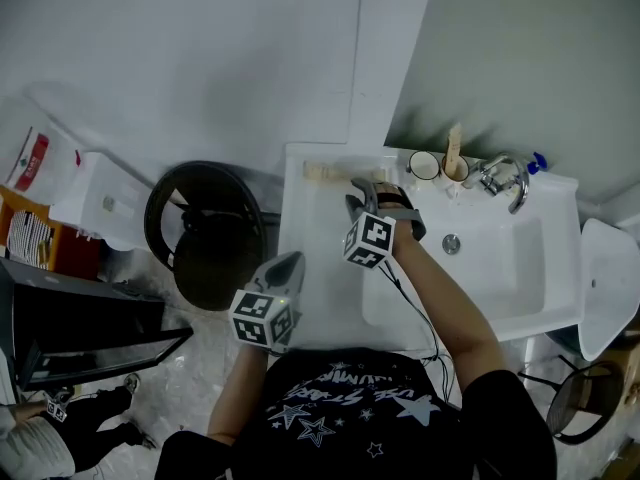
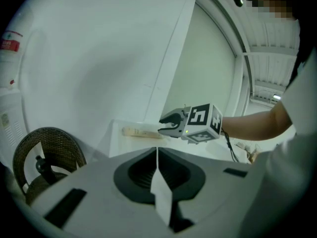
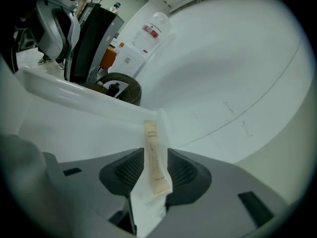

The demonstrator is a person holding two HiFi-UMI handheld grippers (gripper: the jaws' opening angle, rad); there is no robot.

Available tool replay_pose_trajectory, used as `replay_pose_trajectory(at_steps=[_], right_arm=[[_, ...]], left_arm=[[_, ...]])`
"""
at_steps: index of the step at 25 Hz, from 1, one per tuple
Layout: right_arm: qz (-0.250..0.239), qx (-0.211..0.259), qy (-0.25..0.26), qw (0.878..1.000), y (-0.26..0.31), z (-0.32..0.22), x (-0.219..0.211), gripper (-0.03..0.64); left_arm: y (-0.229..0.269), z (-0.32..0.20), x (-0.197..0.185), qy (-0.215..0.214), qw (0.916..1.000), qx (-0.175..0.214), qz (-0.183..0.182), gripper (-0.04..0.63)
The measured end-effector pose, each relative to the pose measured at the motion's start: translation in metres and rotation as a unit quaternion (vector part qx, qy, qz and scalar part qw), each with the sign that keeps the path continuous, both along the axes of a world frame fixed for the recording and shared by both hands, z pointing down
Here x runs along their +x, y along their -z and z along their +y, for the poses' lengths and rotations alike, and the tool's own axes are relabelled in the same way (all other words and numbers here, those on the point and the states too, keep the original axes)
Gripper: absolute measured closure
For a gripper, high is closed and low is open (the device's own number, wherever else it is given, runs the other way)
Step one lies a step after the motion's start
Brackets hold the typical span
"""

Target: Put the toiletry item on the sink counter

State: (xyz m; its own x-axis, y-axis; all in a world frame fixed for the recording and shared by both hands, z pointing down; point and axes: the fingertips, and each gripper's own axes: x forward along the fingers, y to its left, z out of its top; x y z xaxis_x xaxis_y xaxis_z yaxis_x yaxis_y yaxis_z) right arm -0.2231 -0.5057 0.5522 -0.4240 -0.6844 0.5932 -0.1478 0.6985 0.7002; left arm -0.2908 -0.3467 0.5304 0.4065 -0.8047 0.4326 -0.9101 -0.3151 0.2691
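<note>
The toiletry item [image 1: 325, 172] is a slim beige tube lying flat at the back left corner of the white sink counter [image 1: 310, 298]. My right gripper [image 1: 362, 201] hovers just over its near end with the jaws open. In the right gripper view the tube [image 3: 154, 157] lies on the counter between the spread jaws of the right gripper [image 3: 151, 153], and the pads do not press it. The left gripper view shows the tube [image 2: 140, 131] resting free beside the right gripper [image 2: 167, 124]. My left gripper [image 1: 285, 266] hangs over the counter's front left, shut and empty.
A basin [image 1: 480, 268] with a drain fills the counter's right half, with a faucet [image 1: 503, 178], a cup [image 1: 424, 165] and a holder [image 1: 456, 166] behind it. A black wicker bin [image 1: 205, 230] stands on the floor at the left. A white fixture [image 1: 610, 278] is at the right.
</note>
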Motion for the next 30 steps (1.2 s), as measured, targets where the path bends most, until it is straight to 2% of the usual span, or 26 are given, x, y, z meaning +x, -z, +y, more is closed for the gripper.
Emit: replay_pose_trajectory(at_steps=[7,15,22,27,30], right_arm=[[-0.033,0.002,0.006,0.999,0.026,0.040,0.028,0.468],[-0.062,0.018,0.008,0.998,0.043,0.087,0.078,0.545],[-0.096,0.025,-0.012,0.995,0.056,0.119,0.130,0.583],[-0.138,-0.001,-0.033,0.990,0.056,0.146,0.168,0.598],[-0.142,-0.012,-0.037,0.989,0.051,0.165,0.194,0.602]], left_arm=[[0.014,0.023,0.025,0.015,0.9997,0.017,-0.011,0.575],[0.030,0.050,0.058,0.031,0.9987,0.036,-0.017,0.575],[0.032,0.084,0.105,0.015,0.9990,0.035,-0.023,0.575],[0.032,0.097,0.134,0.012,0.9987,0.040,-0.029,0.575],[0.036,0.105,0.158,0.011,0.9985,0.046,-0.027,0.575]])
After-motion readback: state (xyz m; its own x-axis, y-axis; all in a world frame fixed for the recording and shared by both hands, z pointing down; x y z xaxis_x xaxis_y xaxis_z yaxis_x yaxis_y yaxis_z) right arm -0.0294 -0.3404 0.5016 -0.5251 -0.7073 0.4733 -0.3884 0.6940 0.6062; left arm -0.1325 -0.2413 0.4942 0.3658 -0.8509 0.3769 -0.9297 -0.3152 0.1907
